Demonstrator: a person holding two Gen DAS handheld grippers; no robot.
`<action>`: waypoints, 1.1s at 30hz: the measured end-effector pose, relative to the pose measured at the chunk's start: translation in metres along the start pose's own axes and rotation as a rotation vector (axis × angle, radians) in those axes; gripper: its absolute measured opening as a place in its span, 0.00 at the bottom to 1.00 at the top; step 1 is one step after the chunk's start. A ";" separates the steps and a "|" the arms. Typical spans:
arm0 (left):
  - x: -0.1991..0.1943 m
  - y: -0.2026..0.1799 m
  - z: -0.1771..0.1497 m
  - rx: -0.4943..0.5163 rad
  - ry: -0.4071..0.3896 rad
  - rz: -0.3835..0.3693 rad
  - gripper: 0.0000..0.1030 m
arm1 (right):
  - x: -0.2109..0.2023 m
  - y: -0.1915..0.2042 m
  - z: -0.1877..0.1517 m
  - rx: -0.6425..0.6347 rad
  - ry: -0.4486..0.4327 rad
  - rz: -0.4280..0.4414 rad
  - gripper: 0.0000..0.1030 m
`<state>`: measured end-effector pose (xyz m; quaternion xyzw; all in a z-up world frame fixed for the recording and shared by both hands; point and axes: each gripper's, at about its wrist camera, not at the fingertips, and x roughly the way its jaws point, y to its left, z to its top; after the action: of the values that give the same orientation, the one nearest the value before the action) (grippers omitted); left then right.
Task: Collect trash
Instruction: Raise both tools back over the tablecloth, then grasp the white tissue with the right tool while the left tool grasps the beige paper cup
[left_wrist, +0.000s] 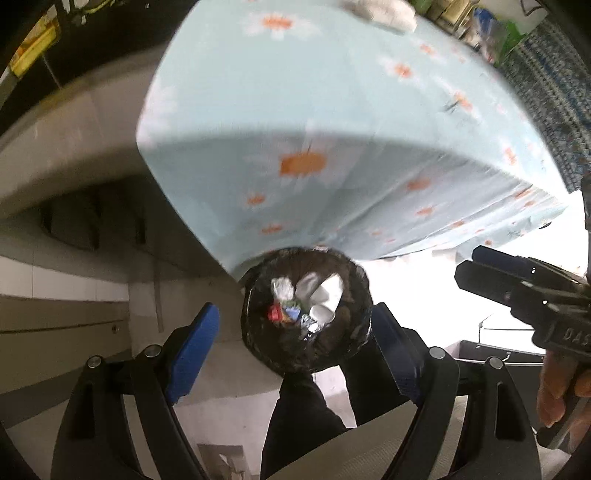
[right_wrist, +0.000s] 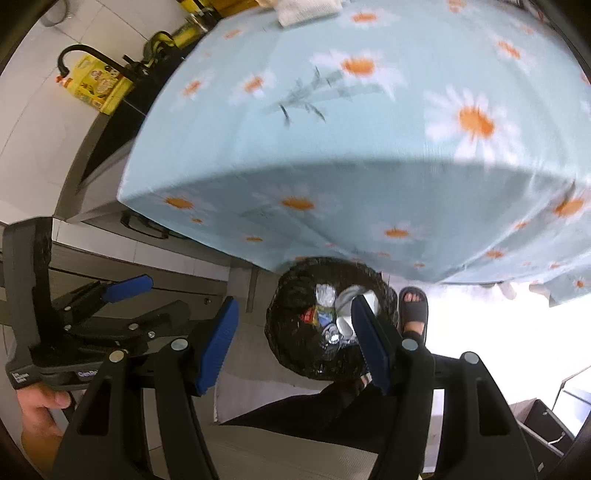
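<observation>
Tablecloth (left_wrist: 332, 122) blurred, overhangs bin (left_wrist: 306, 314) rim; trash (left_wrist: 314, 299) indistinct.

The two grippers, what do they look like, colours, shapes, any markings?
Both are alike: the left gripper and right gripper have black angular plastic linkage arms with silver round rivets and slotted cut-outs, ending in flat blue textured pads. Each black handle body carries white lettering, too partial to read. Bare hands grip the handles; no cables show.
</observation>
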<state>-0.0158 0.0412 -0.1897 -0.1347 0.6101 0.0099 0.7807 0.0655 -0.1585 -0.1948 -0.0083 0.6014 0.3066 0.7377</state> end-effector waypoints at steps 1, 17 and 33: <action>-0.006 -0.001 0.003 0.003 -0.010 -0.006 0.79 | -0.005 0.002 0.002 -0.009 -0.010 -0.002 0.62; -0.072 -0.026 0.082 0.033 -0.182 -0.003 0.79 | -0.079 0.002 0.081 -0.112 -0.210 -0.002 0.62; -0.085 -0.045 0.180 -0.077 -0.239 0.086 0.79 | -0.061 -0.044 0.196 -0.180 -0.188 0.102 0.62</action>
<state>0.1419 0.0505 -0.0595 -0.1363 0.5169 0.0830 0.8410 0.2532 -0.1465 -0.1024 -0.0151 0.4991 0.3960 0.7706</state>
